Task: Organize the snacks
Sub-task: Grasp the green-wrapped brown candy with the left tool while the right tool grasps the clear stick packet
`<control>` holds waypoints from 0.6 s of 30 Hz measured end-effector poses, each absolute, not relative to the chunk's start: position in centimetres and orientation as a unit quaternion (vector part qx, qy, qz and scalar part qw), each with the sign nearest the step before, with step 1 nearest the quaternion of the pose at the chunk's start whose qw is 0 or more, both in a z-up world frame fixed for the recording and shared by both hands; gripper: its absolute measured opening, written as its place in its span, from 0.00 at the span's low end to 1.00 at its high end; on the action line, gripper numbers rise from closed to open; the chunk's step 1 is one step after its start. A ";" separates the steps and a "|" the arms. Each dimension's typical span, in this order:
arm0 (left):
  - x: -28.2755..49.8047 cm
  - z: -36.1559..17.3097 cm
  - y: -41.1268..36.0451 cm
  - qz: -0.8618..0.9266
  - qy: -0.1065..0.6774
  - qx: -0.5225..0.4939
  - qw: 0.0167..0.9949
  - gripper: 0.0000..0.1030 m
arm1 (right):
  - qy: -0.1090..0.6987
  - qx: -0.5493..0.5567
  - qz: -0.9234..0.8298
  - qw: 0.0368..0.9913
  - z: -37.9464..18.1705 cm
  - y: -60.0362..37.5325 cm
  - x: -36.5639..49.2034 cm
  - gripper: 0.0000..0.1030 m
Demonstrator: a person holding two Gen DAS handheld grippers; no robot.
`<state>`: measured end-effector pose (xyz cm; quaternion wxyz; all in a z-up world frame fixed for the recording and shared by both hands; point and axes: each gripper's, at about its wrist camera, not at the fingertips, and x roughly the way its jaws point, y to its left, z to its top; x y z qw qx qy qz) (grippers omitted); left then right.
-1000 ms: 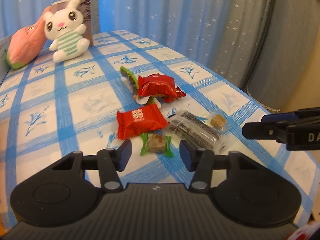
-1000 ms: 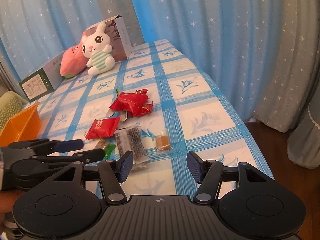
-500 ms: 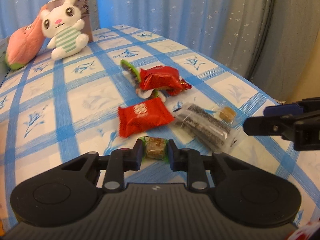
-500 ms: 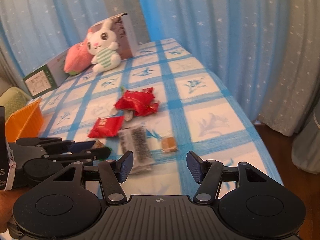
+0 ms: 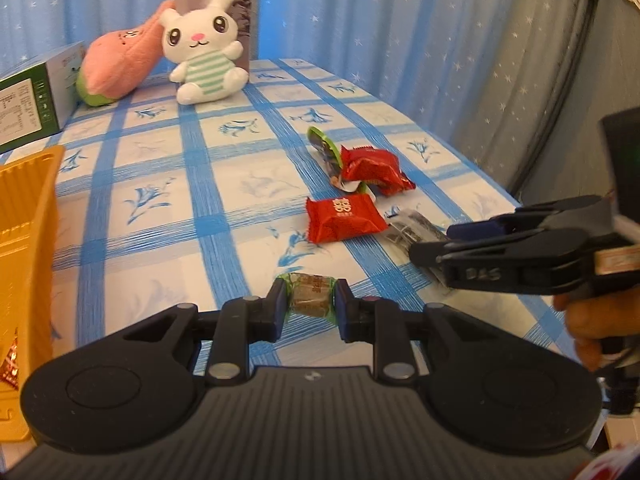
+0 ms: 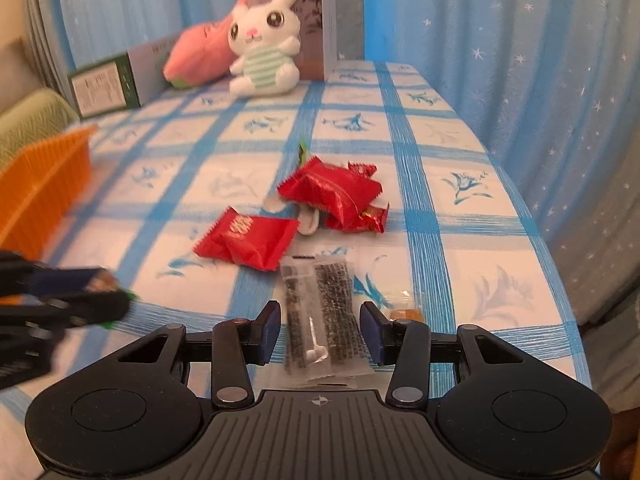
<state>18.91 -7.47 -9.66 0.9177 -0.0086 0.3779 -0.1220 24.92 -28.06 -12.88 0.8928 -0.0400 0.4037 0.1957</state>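
Two grippers in view. Left gripper (image 5: 311, 305): jaws clamped on the green-wrapped candy (image 5: 311, 295), which a second ago lay on the table between spread jaws and now hangs clear above the blue-checked table (image 5: 208, 216), beside the orange basket (image 5: 26, 216) that has come into the left view. Candy: brown block in clear film, green twisted ends, held by its two ends. Right gripper (image 6: 319, 334): jaws spread, straddling the clear packet of dark sticks (image 6: 320, 312); earlier it stood farther back from the packet. On the table: flat red packet (image 6: 248, 238), crumpled red packets (image 6: 336, 196), small amber candy (image 6: 405, 312) just right of the clear packet. Far end: rabbit plush (image 5: 204, 48), pink plush (image 5: 120, 64).
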 end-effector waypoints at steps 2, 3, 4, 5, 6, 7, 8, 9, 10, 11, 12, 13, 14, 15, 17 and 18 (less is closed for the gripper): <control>18.7 -9.5 -7.2 -0.119 0.378 -0.013 0.918 0.22 | 0.410 -0.046 0.193 0.890 -13.4 -27.9 25.1 0.43; 18.6 -9.5 -7.0 -0.118 0.379 -0.015 0.918 0.22 | 0.412 -0.050 0.190 0.890 -13.5 -27.8 25.1 0.42; 18.6 -9.5 -6.9 -0.117 0.380 -0.018 0.917 0.22 | 0.410 -0.054 0.189 0.891 -13.6 -27.6 25.0 0.41; 18.5 -9.4 -6.7 -0.115 0.380 -0.020 0.917 0.22 | 0.410 -0.055 0.188 0.891 -13.6 -27.6 24.9 0.39; 18.4 -9.4 -6.6 -0.114 0.380 -0.021 0.917 0.22 | 0.410 -0.054 0.187 0.891 -13.5 -27.6 24.8 0.37; 18.3 -9.3 -6.5 -0.113 0.381 -0.022 0.917 0.22 | 0.411 -0.054 0.186 0.891 -13.5 -27.5 24.7 0.37; 18.2 -9.3 -6.5 -0.113 0.381 -0.024 0.917 0.22 | 0.412 -0.055 0.185 0.891 -13.4 -27.4 24.5 0.36; 18.1 -9.1 -6.4 -0.112 0.381 -0.024 0.917 0.22 | 0.412 -0.053 0.185 0.890 -13.3 -27.3 24.3 0.36; 18.0 -9.0 -6.3 -0.111 0.381 -0.024 0.917 0.22 | 0.412 -0.051 0.187 0.891 -13.1 -27.4 24.1 0.36; 17.8 -8.8 -6.2 -0.110 0.381 -0.025 0.917 0.22 | 0.411 -0.048 0.187 0.891 -12.9 -27.3 23.8 0.36; 17.7 -8.7 -6.1 -0.109 0.381 -0.027 0.918 0.22 | 0.411 -0.044 0.188 0.891 -12.6 -27.4 23.5 0.36; 17.6 -8.5 -6.0 -0.109 0.381 -0.028 0.918 0.22 | 0.410 -0.039 0.188 0.892 -12.3 -27.5 23.2 0.36; 17.4 -8.2 -5.9 -0.108 0.380 -0.030 0.918 0.22 | 0.409 -0.034 0.187 0.893 -11.9 -27.6 22.9 0.36; 17.2 -7.9 -5.8 -0.107 0.379 -0.032 0.919 0.22 | 0.408 -0.028 0.185 0.894 -11.5 -27.7 22.6 0.36; 16.9 -7.2 -5.5 -0.104 0.377 -0.036 0.920 0.22 | 0.405 -0.016 0.182 0.896 -10.5 -27.9 22.1 0.36; 16.7 -6.9 -5.4 -0.102 0.376 -0.037 0.920 0.22 | 0.404 -0.009 0.181 0.897 -9.9 -28.1 21.7 0.36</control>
